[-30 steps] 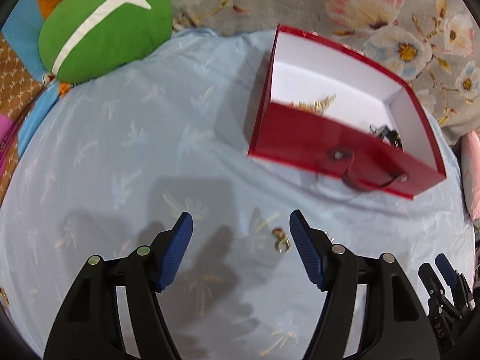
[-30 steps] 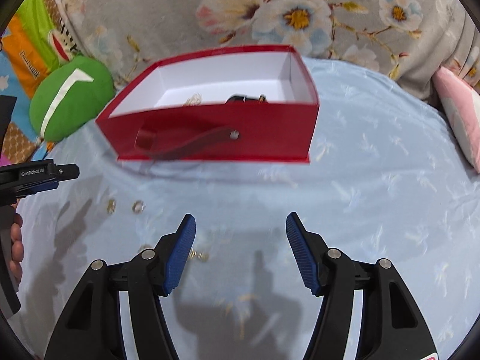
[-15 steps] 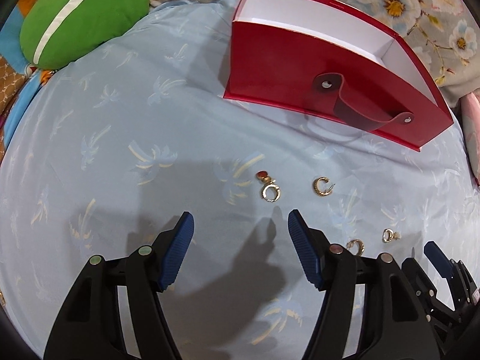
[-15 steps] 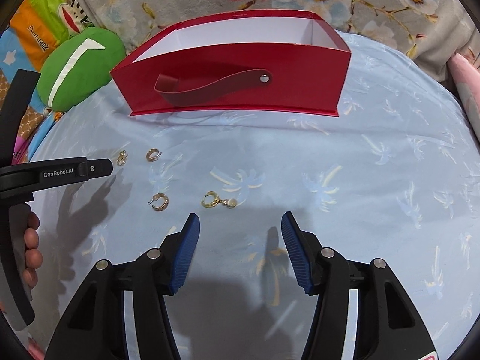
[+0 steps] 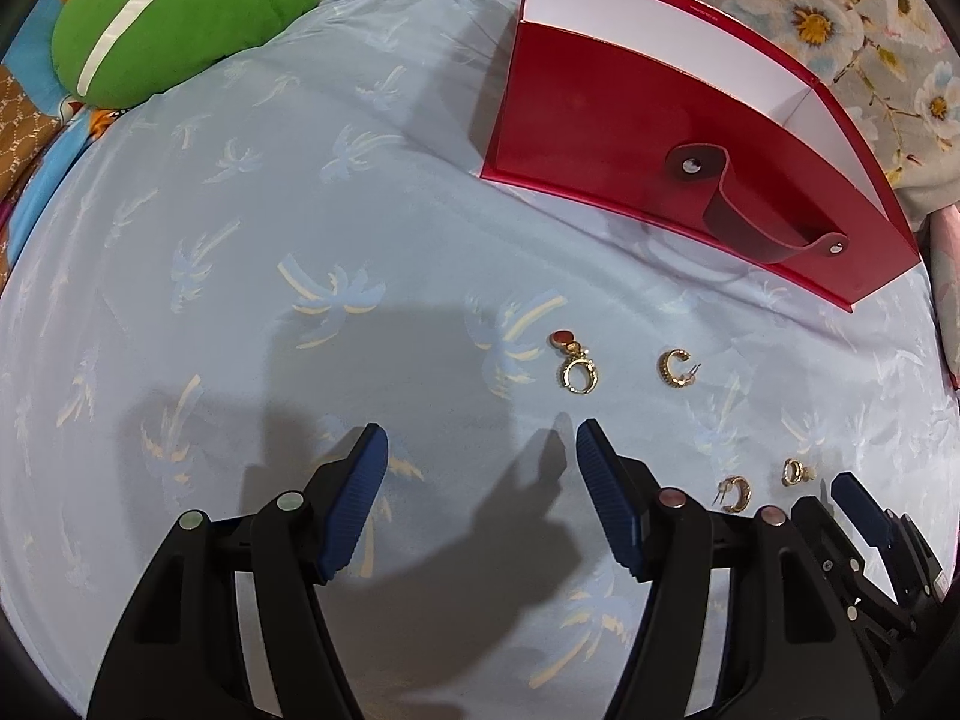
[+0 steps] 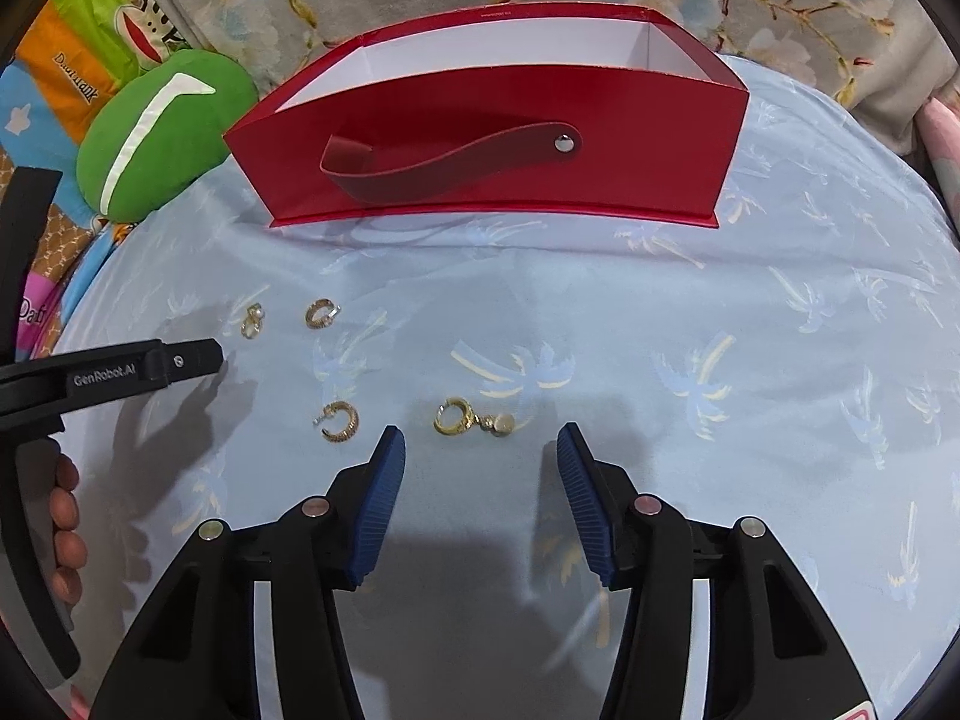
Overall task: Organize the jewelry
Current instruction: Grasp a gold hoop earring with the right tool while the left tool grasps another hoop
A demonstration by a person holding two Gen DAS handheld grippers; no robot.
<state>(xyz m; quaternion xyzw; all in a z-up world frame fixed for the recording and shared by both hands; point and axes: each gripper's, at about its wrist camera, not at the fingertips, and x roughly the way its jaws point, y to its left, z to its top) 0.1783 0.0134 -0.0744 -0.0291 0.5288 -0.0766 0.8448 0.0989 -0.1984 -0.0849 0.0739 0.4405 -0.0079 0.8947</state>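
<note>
Earrings: 4 gold, loose on blue cloth — drop hoop point(image 6: 473, 418), C-hoop point(image 6: 339, 420), two more point(image 6: 322, 313) farther left.
Box point(image 6: 498, 138): red, open, upright behind them.

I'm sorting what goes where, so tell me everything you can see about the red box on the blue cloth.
The red box is open-topped with glossy red card-like outer walls and a white inside. A dark red strap handle, fixed by a metal stud, bows out from its front wall. It stands upright on the pale blue palm-print cloth, beyond the loose gold earrings, near a green cushion. Neither gripper touches it; its contents are hidden from here.
</note>
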